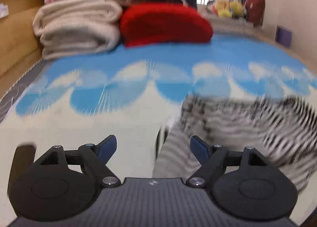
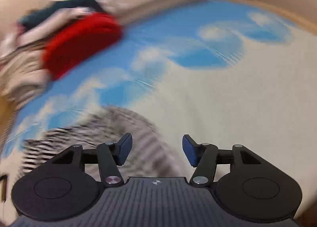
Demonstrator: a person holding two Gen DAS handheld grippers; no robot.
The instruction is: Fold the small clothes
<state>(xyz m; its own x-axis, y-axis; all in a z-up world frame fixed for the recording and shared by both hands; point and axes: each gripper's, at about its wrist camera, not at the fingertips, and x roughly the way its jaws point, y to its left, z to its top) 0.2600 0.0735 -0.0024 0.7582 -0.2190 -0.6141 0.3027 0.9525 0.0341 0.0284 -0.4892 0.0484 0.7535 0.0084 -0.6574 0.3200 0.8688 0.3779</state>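
A small black-and-white striped garment [image 1: 233,126] lies on the blue-and-cream patterned bed sheet [image 1: 99,92], blurred by motion. In the left wrist view it sits to the right, under and past the right finger. My left gripper [image 1: 153,145] is open and empty, at the garment's left edge. In the right wrist view the striped garment [image 2: 122,128] lies at lower left, under the left finger. My right gripper [image 2: 157,147] is open and empty, at the garment's right edge. The bed sheet [image 2: 218,98] spreads out beyond it.
A stack of folded cream blankets [image 1: 77,27] and a folded red blanket [image 1: 164,23] sit at the far end of the bed, with dark cloth on top. The red blanket [image 2: 79,43] also shows at upper left. A wooden bed frame [image 1: 17,35] runs along the left; walls are at right.
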